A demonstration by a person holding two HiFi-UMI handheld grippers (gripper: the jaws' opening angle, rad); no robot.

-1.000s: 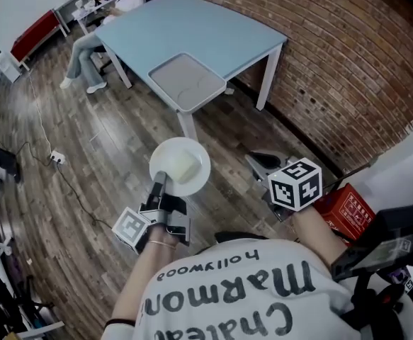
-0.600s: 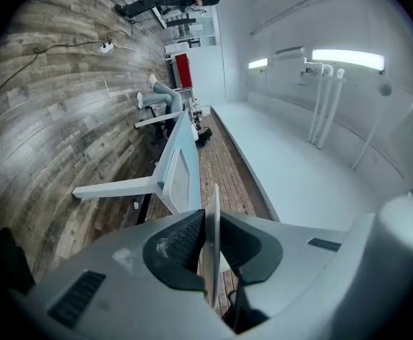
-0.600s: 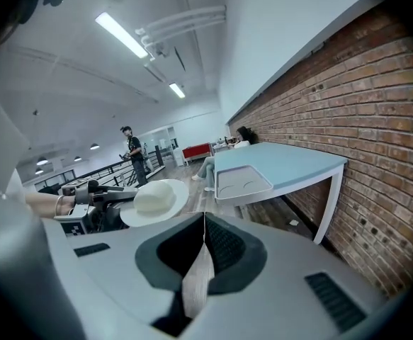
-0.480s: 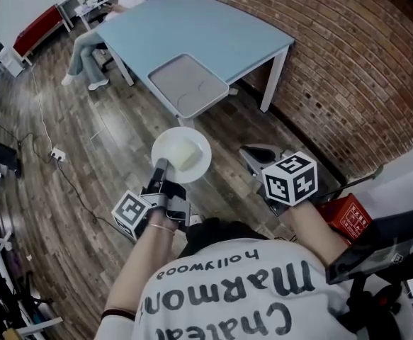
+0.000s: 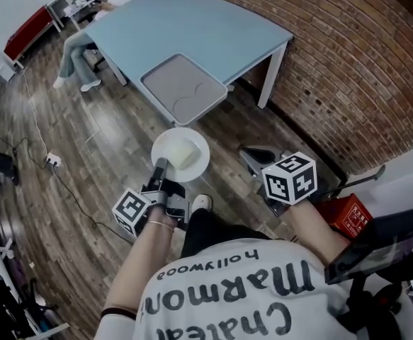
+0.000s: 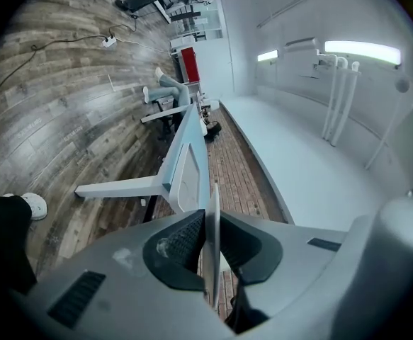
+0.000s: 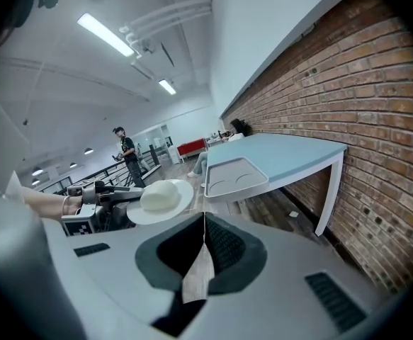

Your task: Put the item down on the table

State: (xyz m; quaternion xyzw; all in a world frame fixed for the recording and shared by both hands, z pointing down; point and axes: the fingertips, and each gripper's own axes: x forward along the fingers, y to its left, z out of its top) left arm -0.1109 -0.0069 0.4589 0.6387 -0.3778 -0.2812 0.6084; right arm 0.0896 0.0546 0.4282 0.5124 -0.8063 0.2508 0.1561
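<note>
Your white short-sleeved T-shirt (image 5: 227, 296) carries large dark lettering; beyond it show black trousers (image 5: 207, 229) and a white shoe (image 5: 201, 202). A thin bracelet (image 5: 156, 224) rings your left wrist. The left gripper (image 5: 161, 167) and right gripper (image 5: 251, 155) are grey with black ribbed pads (image 6: 185, 243), each bearing a white cube (image 5: 290, 178) of black square markers.

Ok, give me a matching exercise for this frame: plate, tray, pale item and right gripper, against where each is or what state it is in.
Things:
1. plate
2. tray
3. pale item
4. right gripper

Places or states:
A. on the near corner of the blue table
B. shut, with nothing held
C. rim clamped in the left gripper
D. lying on the plate

Pairs: 1-C, 2-A, 3-D, 4-B.
</note>
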